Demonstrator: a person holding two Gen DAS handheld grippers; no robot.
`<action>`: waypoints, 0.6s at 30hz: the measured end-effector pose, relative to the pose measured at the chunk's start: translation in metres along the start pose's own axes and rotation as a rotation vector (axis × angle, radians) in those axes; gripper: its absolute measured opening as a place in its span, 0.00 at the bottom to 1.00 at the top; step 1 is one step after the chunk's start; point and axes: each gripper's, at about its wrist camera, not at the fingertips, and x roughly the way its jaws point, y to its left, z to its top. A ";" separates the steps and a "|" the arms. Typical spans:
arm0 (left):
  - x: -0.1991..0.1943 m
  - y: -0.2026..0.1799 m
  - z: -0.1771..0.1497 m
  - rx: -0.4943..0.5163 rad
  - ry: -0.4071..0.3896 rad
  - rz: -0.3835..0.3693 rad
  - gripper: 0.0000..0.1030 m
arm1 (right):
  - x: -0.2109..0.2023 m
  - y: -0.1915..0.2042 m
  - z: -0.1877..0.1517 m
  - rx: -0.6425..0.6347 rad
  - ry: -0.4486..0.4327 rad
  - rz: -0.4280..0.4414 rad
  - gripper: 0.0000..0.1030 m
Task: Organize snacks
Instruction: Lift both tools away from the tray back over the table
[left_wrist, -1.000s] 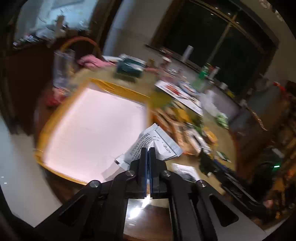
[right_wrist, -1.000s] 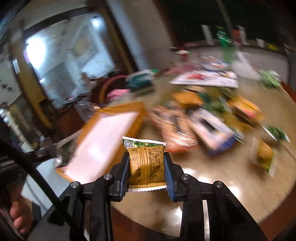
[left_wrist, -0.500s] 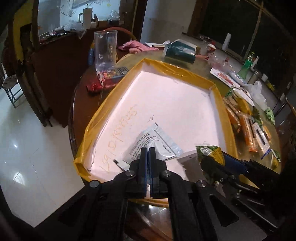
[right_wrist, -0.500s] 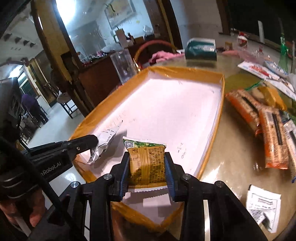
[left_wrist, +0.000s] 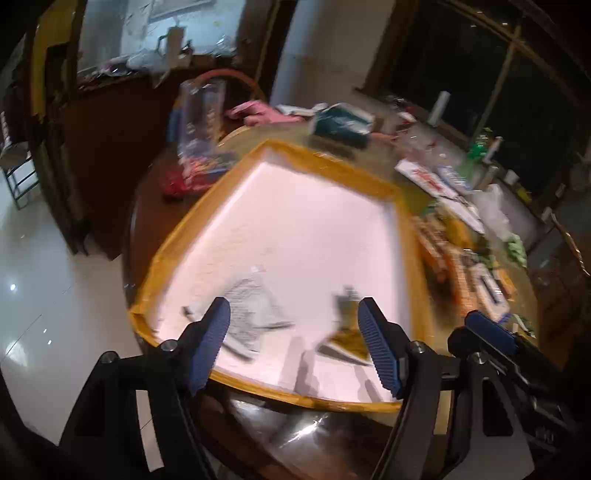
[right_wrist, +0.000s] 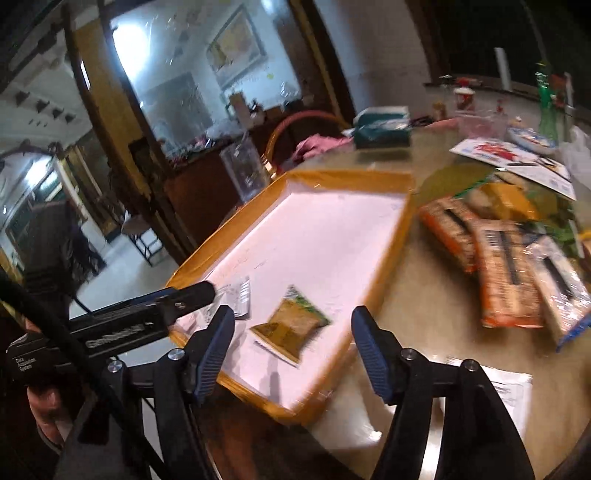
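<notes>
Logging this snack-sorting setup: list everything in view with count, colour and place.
tray: one, white with yellow rim, near table edge
white packet: one, in tray, near corner
green-brown packet: one, in tray beside it
orange snack bags: several, on table right of tray
teal box: one, beyond tray
pink cloth: one, far table edge
clear container: one, left of tray
left tongs: black, blue pads, open
right tongs: same, open, both just released

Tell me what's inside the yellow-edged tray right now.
Two packets lie in the tray: a white packet and a brown-green snack packet. The left gripper partly hides the white one.
</notes>
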 end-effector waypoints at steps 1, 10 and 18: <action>-0.002 -0.006 0.000 0.006 -0.004 -0.017 0.71 | -0.008 -0.007 -0.001 0.016 -0.010 -0.006 0.67; -0.015 -0.083 -0.020 0.143 0.018 -0.171 0.80 | -0.063 -0.101 -0.033 0.205 -0.033 -0.165 0.71; -0.005 -0.131 -0.042 0.233 0.087 -0.206 0.80 | -0.082 -0.153 -0.056 0.300 -0.018 -0.284 0.71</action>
